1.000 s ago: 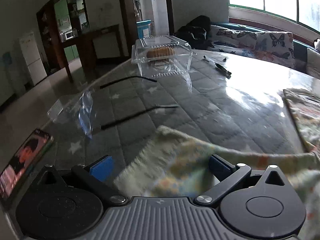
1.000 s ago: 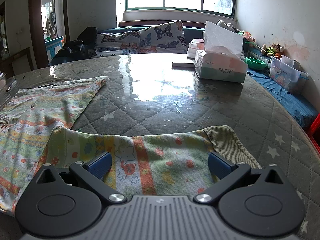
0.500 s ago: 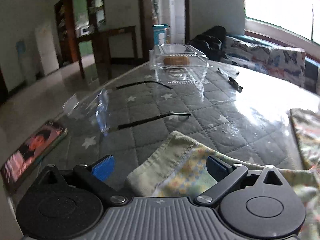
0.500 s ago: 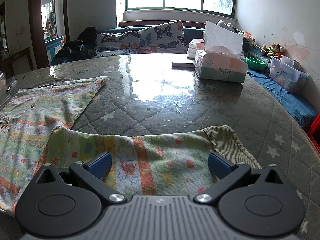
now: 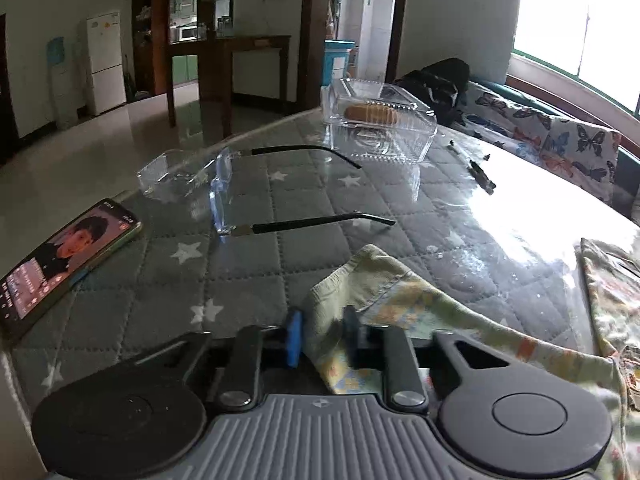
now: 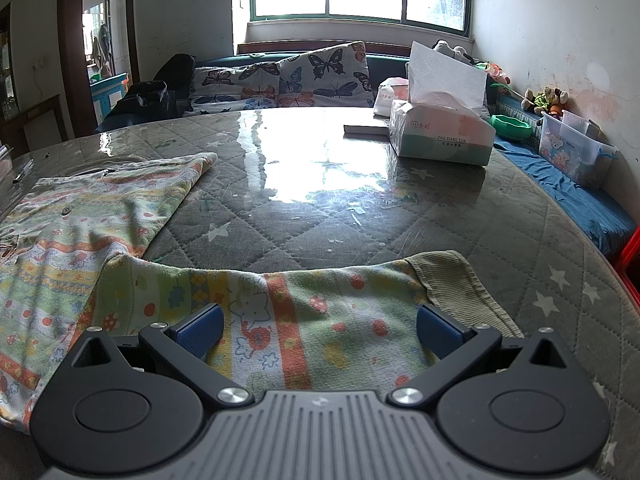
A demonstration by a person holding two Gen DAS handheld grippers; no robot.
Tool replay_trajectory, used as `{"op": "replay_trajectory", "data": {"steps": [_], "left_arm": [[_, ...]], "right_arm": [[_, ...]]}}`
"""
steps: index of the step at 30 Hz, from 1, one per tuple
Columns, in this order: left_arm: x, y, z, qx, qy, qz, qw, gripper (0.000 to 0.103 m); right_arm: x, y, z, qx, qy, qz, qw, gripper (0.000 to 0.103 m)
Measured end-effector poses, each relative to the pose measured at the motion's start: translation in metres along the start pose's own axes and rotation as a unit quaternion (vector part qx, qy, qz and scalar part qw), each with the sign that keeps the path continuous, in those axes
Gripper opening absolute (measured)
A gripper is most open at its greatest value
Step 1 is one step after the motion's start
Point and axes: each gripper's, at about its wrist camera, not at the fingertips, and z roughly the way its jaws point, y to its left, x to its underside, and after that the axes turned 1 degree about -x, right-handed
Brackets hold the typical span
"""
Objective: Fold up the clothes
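Note:
A small patterned garment (image 6: pixel 120 232) with stripes and cartoon prints lies spread on the quilted table. One sleeve (image 6: pixel 304 312) with a green ribbed cuff (image 6: pixel 456 280) runs across between the wide-apart fingers of my right gripper (image 6: pixel 318 330), which stands open over it. In the left wrist view the other sleeve's cuff (image 5: pixel 360 276) is pinched between the pads of my left gripper (image 5: pixel 324 338), which is shut on it. The sleeve cloth (image 5: pixel 500 332) trails off to the right toward the garment's body (image 5: pixel 612 280).
Clear glasses (image 5: pixel 224 188) and a phone (image 5: pixel 60 256) with a lit screen lie left of the left gripper. A clear plastic box (image 5: pixel 380 124) and pens (image 5: pixel 480 172) sit farther back. A tissue box (image 6: pixel 440 132) stands at the right rear. The table (image 6: pixel 360 208) is glossy.
My left gripper has closed from open onto the sleeve cuff while swinging left. The right gripper and its sleeve have not moved.

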Motion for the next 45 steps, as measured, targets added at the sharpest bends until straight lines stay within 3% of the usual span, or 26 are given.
{"op": "replay_trajectory", "data": {"steps": [5, 7, 11, 13, 17, 21, 23, 25, 26, 28, 30, 33, 38, 45], "left_arm": [[0.001, -0.006, 0.000, -0.014, -0.004, 0.006, 0.9999, 0.020], [0.001, -0.004, 0.000, -0.015, 0.002, 0.000, 0.9999, 0.040], [0.004, -0.001, -0.005, -0.017, 0.005, -0.004, 0.9998, 0.056], [0.006, 0.001, -0.006, -0.018, 0.007, -0.014, 0.9997, 0.069], [0.008, 0.000, -0.007, -0.014, 0.007, -0.020, 0.9997, 0.070], [0.009, -0.003, -0.005, -0.015, 0.002, -0.013, 0.9998, 0.067], [0.009, -0.003, -0.005, -0.019, -0.002, -0.012, 0.9998, 0.061], [0.009, -0.001, -0.005, -0.025, -0.006, -0.013, 0.9996, 0.045], [0.008, 0.000, -0.005, -0.021, -0.006, -0.017, 0.9996, 0.041], [0.007, 0.001, -0.006, -0.011, -0.005, -0.025, 0.9996, 0.023], [0.007, 0.003, -0.007, 0.000, -0.004, -0.033, 0.9994, 0.012], [0.005, -0.005, -0.019, 0.019, -0.015, -0.034, 0.9991, 0.011], [-0.004, -0.036, -0.050, 0.103, -0.029, -0.021, 0.9940, 0.010], [-0.015, -0.089, -0.088, 0.230, -0.029, 0.001, 0.9729, 0.010]], "right_arm": [[0.000, 0.000, 0.000, 0.000, 0.000, 0.000, 1.000, 0.103], [0.000, 0.000, 0.000, 0.000, 0.000, 0.000, 1.000, 0.103], [0.000, 0.000, 0.000, 0.000, 0.000, 0.000, 1.000, 0.103], [0.000, 0.000, 0.000, 0.000, 0.000, 0.000, 1.000, 0.103], [0.000, 0.001, 0.000, 0.000, 0.000, 0.000, 1.000, 0.103], [0.000, 0.001, 0.000, 0.000, 0.000, 0.000, 1.000, 0.103], [0.000, 0.001, 0.000, 0.000, 0.000, 0.000, 1.000, 0.103], [0.000, 0.001, 0.000, 0.000, 0.000, 0.000, 1.000, 0.103], [0.000, 0.001, 0.000, 0.000, 0.000, 0.000, 1.000, 0.103], [0.000, 0.001, 0.000, 0.000, 0.000, 0.000, 1.000, 0.103], [0.000, 0.001, 0.000, 0.000, 0.000, 0.000, 1.000, 0.103], [0.000, 0.000, 0.001, 0.001, 0.001, 0.000, 1.000, 0.103], [0.000, 0.000, 0.001, 0.001, 0.001, -0.001, 1.000, 0.103], [-0.001, 0.000, 0.000, -0.002, -0.002, 0.001, 1.000, 0.103]]}}
